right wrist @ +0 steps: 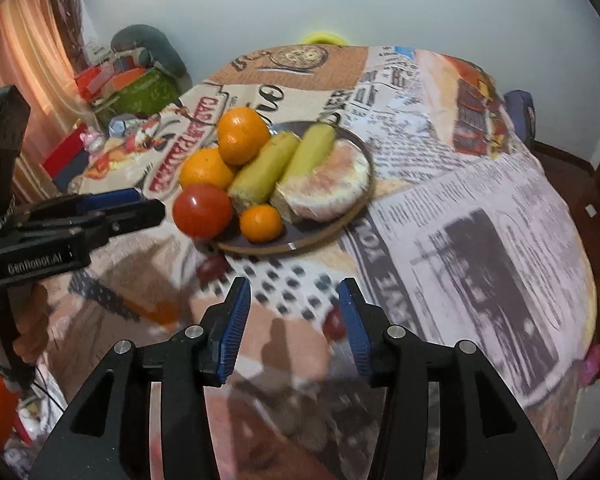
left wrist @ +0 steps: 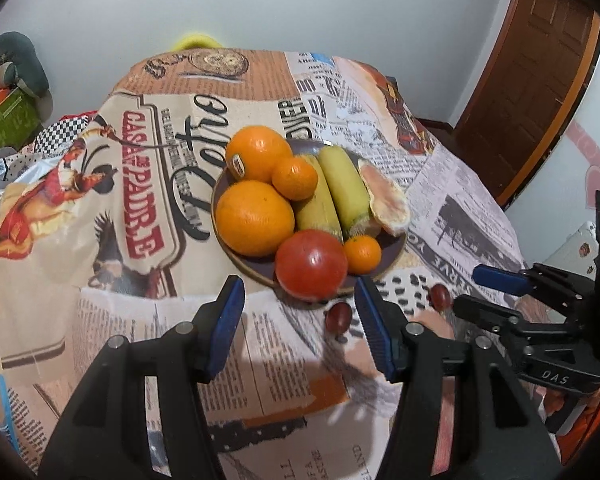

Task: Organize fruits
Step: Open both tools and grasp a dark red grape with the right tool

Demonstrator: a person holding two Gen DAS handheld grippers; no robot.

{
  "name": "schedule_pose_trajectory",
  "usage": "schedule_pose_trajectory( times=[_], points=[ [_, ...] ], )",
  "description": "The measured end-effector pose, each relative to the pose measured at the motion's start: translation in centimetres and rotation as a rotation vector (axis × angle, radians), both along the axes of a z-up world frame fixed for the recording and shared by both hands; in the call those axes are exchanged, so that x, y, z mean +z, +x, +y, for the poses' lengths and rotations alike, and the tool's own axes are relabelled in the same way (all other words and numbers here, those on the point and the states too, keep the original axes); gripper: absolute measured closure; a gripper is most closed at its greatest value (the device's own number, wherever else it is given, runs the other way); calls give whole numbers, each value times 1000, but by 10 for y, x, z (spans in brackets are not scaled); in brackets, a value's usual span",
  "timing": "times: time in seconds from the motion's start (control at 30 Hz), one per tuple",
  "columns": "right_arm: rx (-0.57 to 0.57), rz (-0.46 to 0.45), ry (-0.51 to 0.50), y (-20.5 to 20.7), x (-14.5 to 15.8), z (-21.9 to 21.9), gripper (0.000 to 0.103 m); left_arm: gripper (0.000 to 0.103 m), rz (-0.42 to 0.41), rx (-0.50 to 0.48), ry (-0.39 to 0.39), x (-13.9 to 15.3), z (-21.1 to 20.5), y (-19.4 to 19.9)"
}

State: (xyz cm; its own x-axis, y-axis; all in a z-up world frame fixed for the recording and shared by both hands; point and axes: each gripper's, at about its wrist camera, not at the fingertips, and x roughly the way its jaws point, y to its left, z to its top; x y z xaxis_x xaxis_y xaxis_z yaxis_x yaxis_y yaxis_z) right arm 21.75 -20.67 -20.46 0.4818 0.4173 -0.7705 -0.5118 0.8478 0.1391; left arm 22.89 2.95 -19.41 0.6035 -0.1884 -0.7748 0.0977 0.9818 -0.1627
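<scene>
Both pairs of fingers are hanging released and empty just short of the loaded plate (left wrist: 236, 258).

The left gripper (left wrist: 300, 316) is spreading its blue pads towards the tomato (left wrist: 311, 264), which is sitting at the plate's near rim and partly overhanging it; the right gripper (right wrist: 294, 320) is likewise standing apart with nothing between its pads, over the printed cloth on the worktop (right wrist: 480, 240). Two small dark red fruits, one (left wrist: 337, 316) beside the left gripper's right pad and another (left wrist: 440, 297) further right, are lying loose on the cloth just off the plate, apparently the pieces not yet gathered. On the plate, two large oranges (left wrist: 254, 218), two small ones (left wrist: 362, 254), two yellow-green pieces (left wrist: 346, 190) and a pale cut slice (left wrist: 384, 200) are crowding together, touching, seemingly piled to keep everything in one place.
</scene>
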Motion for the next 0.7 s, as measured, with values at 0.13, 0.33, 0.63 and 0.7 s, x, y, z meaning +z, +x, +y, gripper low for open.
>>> schedule_pose_trajectory(
  times=[0.13, 0.33, 0.63, 0.7],
  points=[
    [-3, 14, -25, -4, -6, -7, 59, 46, 39, -14, 0, -12, -7, -4],
    [-26, 51, -27, 3, -21, -11, 58, 46, 79, -48, 27, -28, -22, 1],
    [-37, 82, -3, 9, -41, -7, 58, 59, 129, -70, 27, -50, -33, 17],
    [-45, 80, 7, 12, -41, -7, 58, 61, 129, -79, 27, -51, -36, 19]
  ],
)
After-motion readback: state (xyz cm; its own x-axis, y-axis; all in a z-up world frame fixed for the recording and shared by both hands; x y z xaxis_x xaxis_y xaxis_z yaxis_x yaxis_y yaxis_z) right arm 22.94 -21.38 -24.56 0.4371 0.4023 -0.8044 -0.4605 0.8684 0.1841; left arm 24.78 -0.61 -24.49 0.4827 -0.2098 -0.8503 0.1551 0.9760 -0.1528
